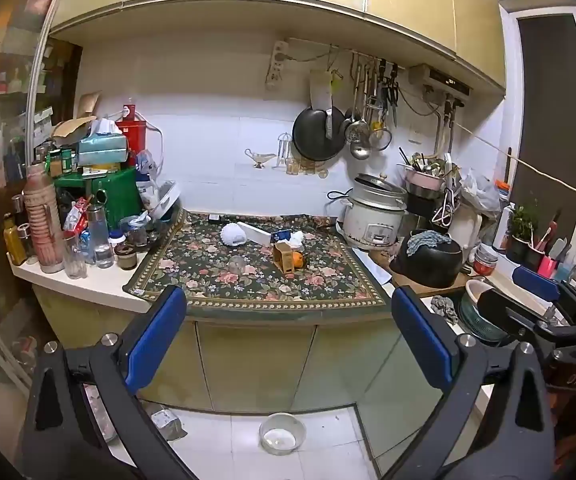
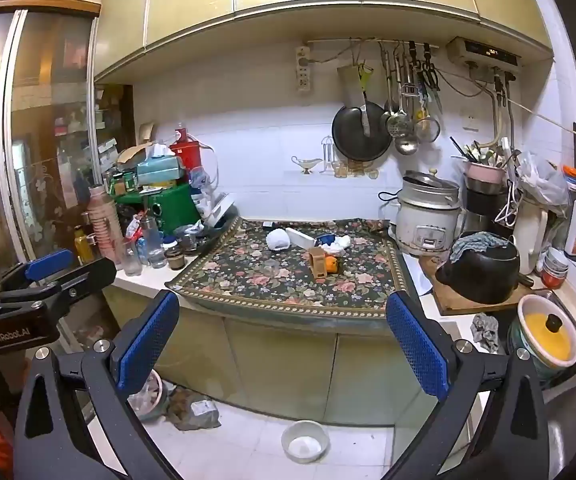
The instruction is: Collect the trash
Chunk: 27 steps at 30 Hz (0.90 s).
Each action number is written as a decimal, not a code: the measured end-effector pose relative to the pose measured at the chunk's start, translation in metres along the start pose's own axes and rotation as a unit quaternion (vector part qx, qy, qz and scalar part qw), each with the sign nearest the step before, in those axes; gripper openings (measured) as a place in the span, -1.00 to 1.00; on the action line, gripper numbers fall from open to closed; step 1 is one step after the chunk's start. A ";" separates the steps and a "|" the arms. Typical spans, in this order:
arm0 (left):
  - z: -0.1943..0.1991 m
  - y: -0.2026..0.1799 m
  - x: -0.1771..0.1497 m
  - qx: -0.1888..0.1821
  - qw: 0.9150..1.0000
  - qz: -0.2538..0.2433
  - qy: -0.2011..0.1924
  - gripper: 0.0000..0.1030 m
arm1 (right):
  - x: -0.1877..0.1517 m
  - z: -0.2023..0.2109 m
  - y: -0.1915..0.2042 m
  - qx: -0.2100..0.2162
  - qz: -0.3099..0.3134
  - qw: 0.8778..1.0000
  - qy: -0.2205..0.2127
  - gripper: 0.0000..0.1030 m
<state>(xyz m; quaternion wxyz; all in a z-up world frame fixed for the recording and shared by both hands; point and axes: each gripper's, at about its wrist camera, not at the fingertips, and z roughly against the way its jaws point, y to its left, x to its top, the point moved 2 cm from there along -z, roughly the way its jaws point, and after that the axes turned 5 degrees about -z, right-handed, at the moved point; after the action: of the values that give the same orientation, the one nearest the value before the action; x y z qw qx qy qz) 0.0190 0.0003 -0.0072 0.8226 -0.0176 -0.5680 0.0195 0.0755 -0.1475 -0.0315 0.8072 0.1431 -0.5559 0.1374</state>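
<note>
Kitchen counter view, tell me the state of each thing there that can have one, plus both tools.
Left tool: open, empty.
Right tool: open, empty.
Rice cooker: lid tilted, ajar.
Black pot: cloth draped on top.
Small brown box: upright, beside an orange.
Clear cup: lying on the floral cloth.
Floor bowl: upright.

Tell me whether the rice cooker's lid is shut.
Not shut: the lid sits tilted and askew on the rice cooker, one edge raised above the rim.
</note>
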 end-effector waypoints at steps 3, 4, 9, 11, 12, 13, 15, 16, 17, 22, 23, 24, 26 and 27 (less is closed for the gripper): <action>-0.002 0.000 0.000 -0.001 1.000 -0.003 0.003 1.00 | 0.000 0.000 0.000 0.002 -0.003 1.000 -0.002 1.00; -0.003 -0.001 0.001 -0.002 1.000 -0.004 0.004 1.00 | 0.000 0.000 0.000 0.002 -0.003 1.000 0.000 1.00; 0.001 0.011 -0.013 -0.001 1.000 -0.002 0.002 1.00 | 0.000 0.002 0.007 0.002 -0.003 1.000 0.007 1.00; 0.002 0.014 -0.017 -0.003 1.000 -0.003 0.005 1.00 | -0.003 0.002 0.011 0.002 -0.003 1.000 0.010 1.00; 0.003 0.005 -0.017 0.002 1.000 -0.001 0.004 1.00 | -0.003 0.002 0.013 0.002 -0.004 1.000 0.011 1.00; 0.002 0.003 -0.016 0.001 1.000 0.001 0.007 1.00 | -0.005 0.003 0.015 0.002 -0.003 1.000 0.012 1.00; 0.002 0.004 -0.016 -0.001 1.000 0.004 0.009 1.00 | -0.004 0.003 0.005 0.005 -0.006 1.000 0.014 1.00; 0.002 0.005 -0.016 -0.002 1.000 0.005 0.010 1.00 | -0.003 0.003 0.006 0.003 -0.006 1.000 0.016 1.00; 0.001 0.006 -0.017 -0.004 1.000 0.006 0.011 1.00 | -0.004 0.003 0.006 0.003 -0.007 1.000 0.016 1.00; 0.001 0.006 -0.016 -0.005 1.000 0.007 0.011 1.00 | -0.006 0.003 0.005 0.003 -0.007 1.000 0.019 1.00; 0.001 0.007 -0.015 -0.006 1.000 0.007 0.012 1.00 | -0.006 0.003 0.006 0.003 -0.007 1.000 0.020 1.00; 0.001 0.007 -0.016 -0.007 1.000 0.008 0.012 1.00 | -0.006 0.003 0.006 0.003 -0.007 1.000 0.021 1.00; 0.000 0.007 -0.015 -0.008 1.000 0.007 0.012 1.00 | -0.007 0.004 0.005 0.004 -0.008 1.000 0.022 1.00; 0.000 0.007 -0.016 -0.008 1.000 0.007 0.012 1.00 | -0.007 0.004 0.006 0.004 -0.008 1.000 0.022 1.00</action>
<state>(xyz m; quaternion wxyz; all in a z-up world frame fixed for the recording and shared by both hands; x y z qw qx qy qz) 0.0132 0.0062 -0.0221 0.8289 -0.0285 -0.5582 0.0204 0.0671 -0.1445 -0.0362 0.8199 0.1480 -0.5360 0.1364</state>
